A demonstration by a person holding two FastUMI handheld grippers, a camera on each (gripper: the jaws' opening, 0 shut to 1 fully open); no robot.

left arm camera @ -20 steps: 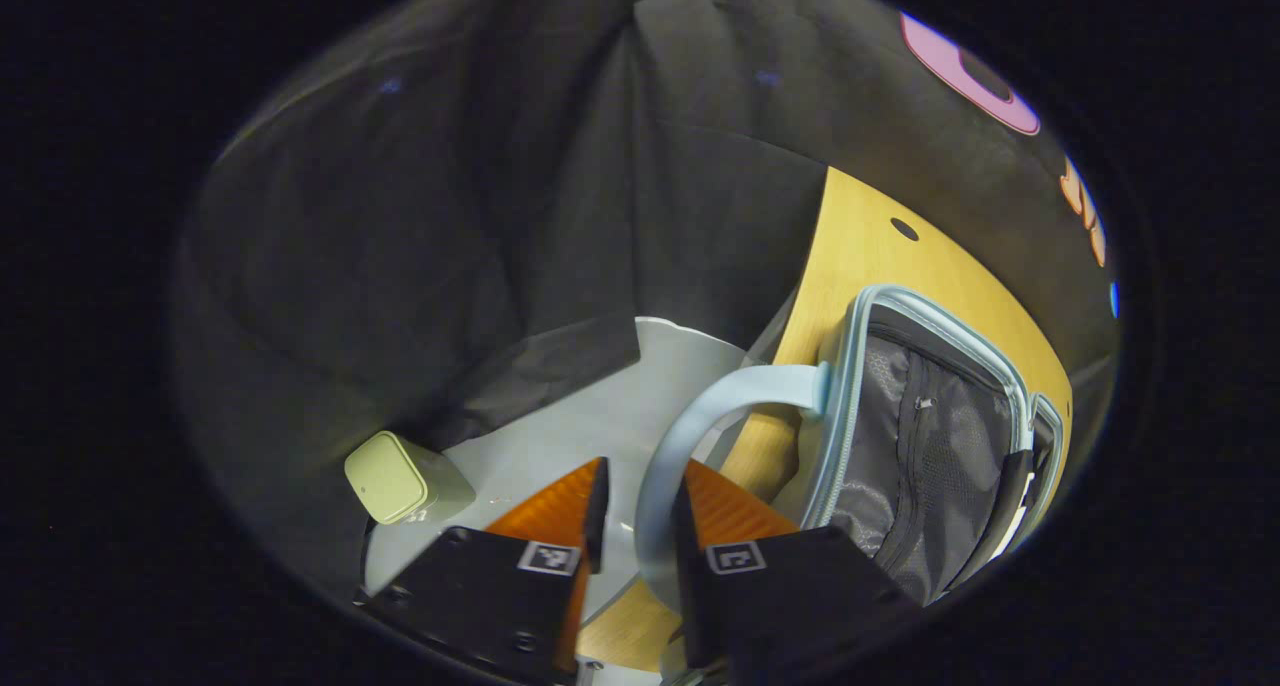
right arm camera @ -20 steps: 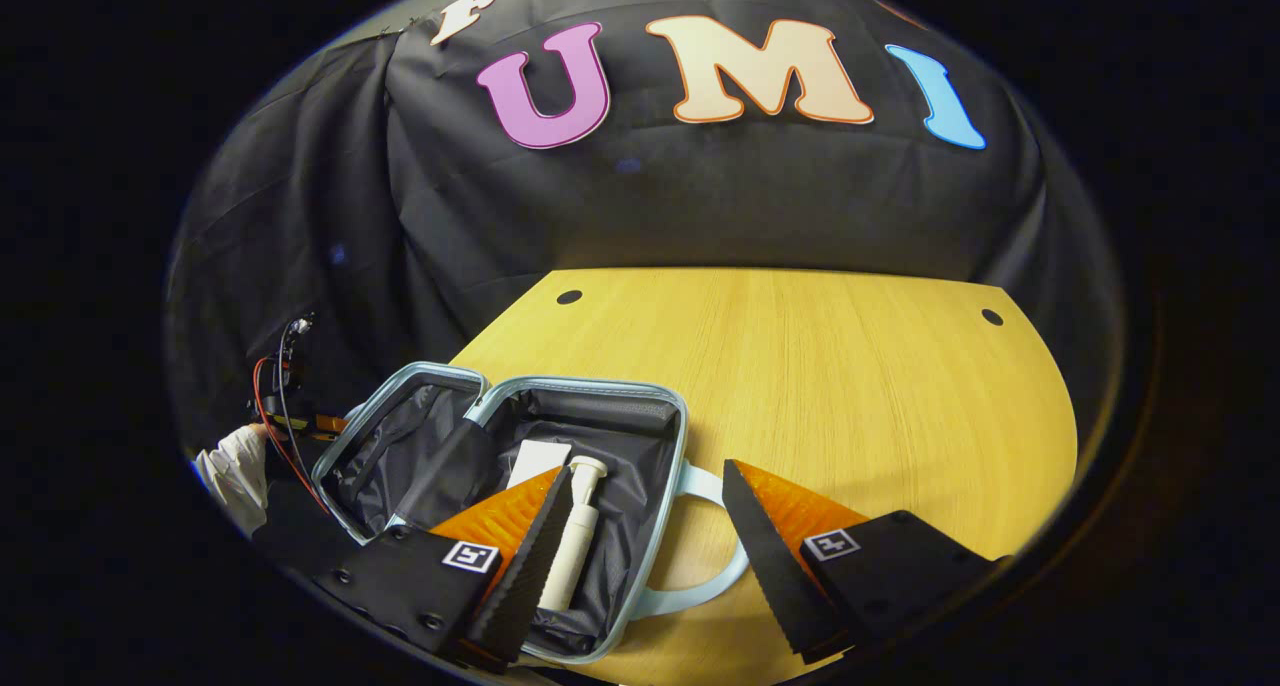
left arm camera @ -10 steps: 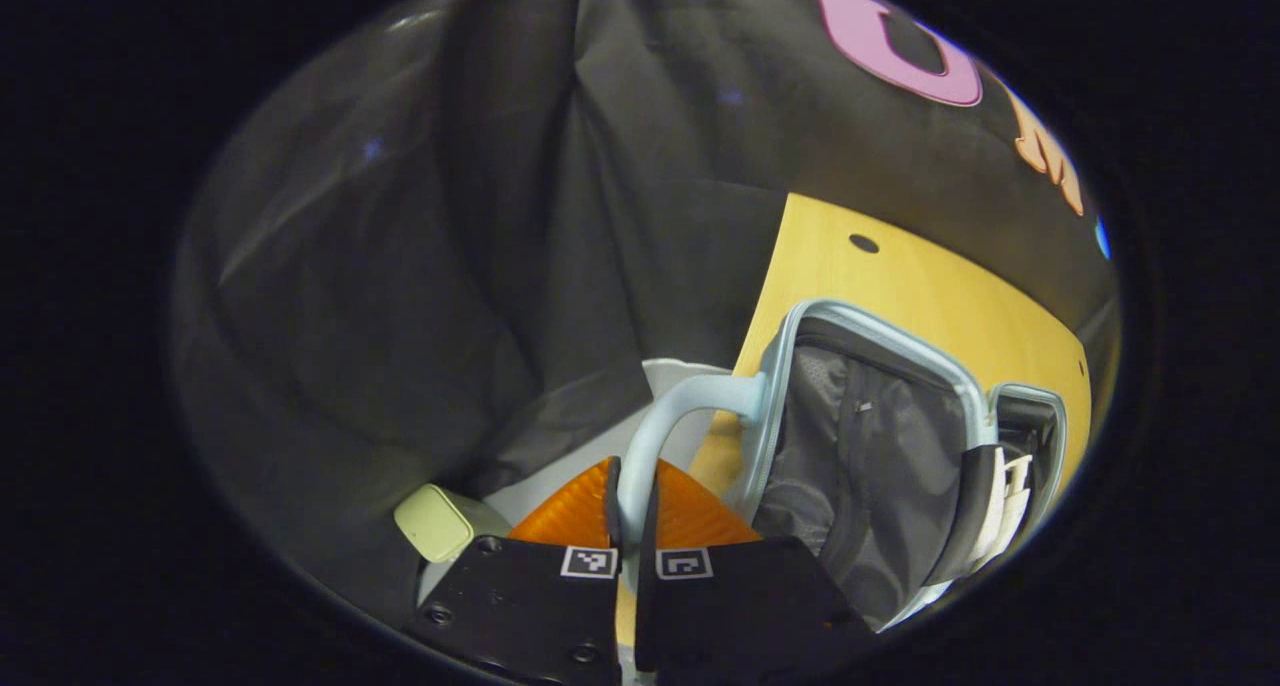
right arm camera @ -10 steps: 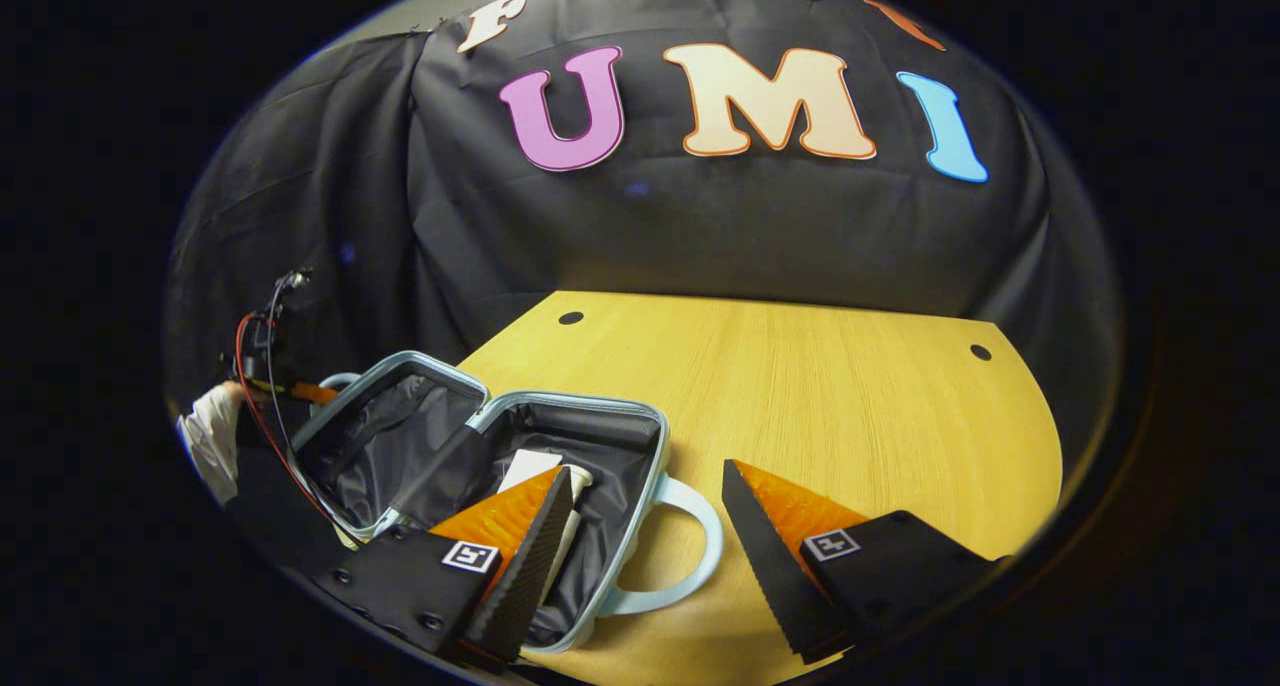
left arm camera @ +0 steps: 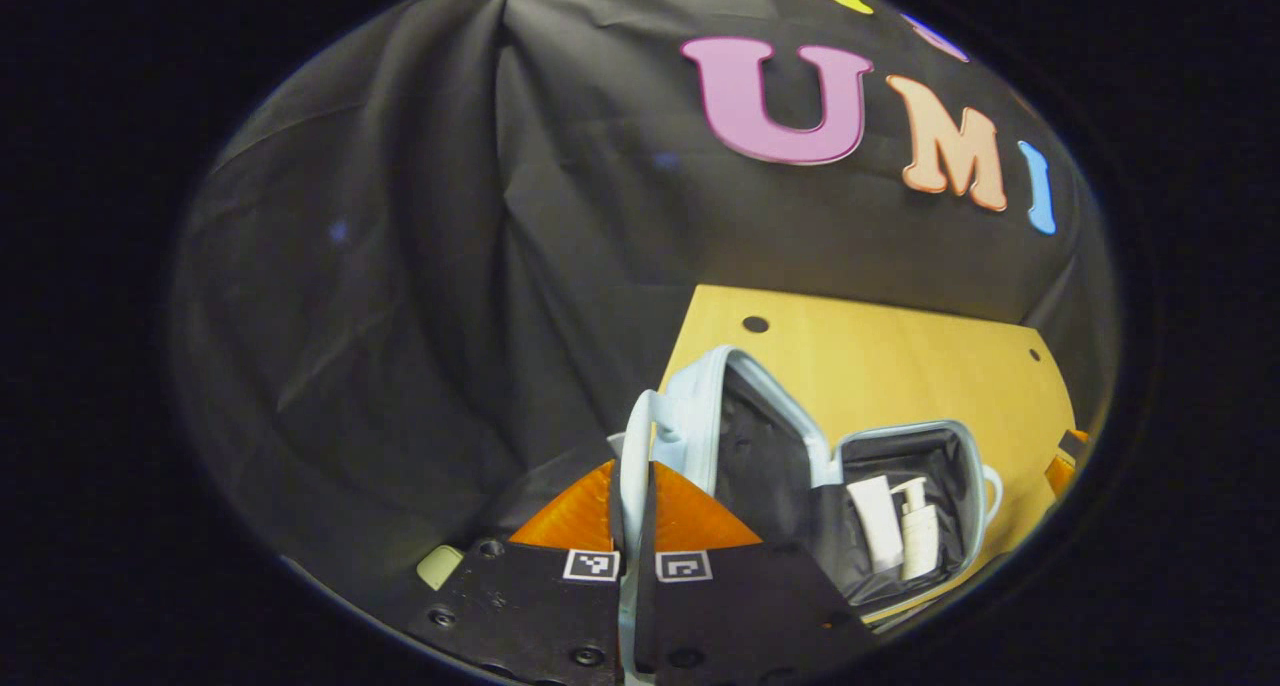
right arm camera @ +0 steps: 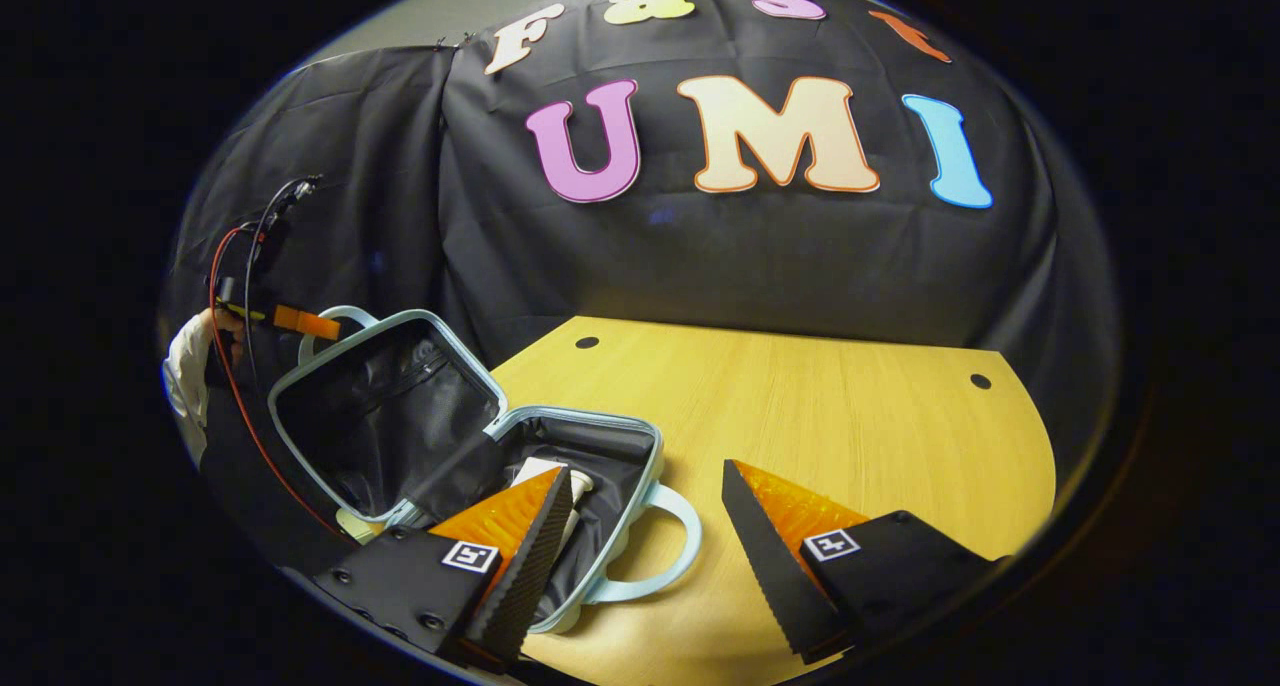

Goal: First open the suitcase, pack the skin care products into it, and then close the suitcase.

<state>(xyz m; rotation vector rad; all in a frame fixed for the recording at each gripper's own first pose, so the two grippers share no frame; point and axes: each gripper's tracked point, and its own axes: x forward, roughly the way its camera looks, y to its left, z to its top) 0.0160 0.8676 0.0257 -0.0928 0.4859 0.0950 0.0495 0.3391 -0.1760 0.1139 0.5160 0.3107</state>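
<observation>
Now the left gripper (left arm camera: 634,511) sits pinched on the lid's pale blue handle (left arm camera: 636,446), both fingers pressed against the loop, a hold that lets the person swing the lid half (right arm camera: 375,416) of the suitcase over on its hinge. Just beyond, the base half (right arm camera: 590,446) lies flat on the wooden table (right arm camera: 820,416) with a white pump bottle (left arm camera: 915,531) and a white tube (left arm camera: 875,511) resting inside, so packing looks done and closing is under way. The right gripper (right arm camera: 645,536) hovers spread wide over the base's own handle (right arm camera: 665,551), gripping nothing, perhaps ready to steady the case. Compared with a second ago, the lid has risen from lying flat open to a steep tilt, and the left fingers have closed on the handle.
</observation>
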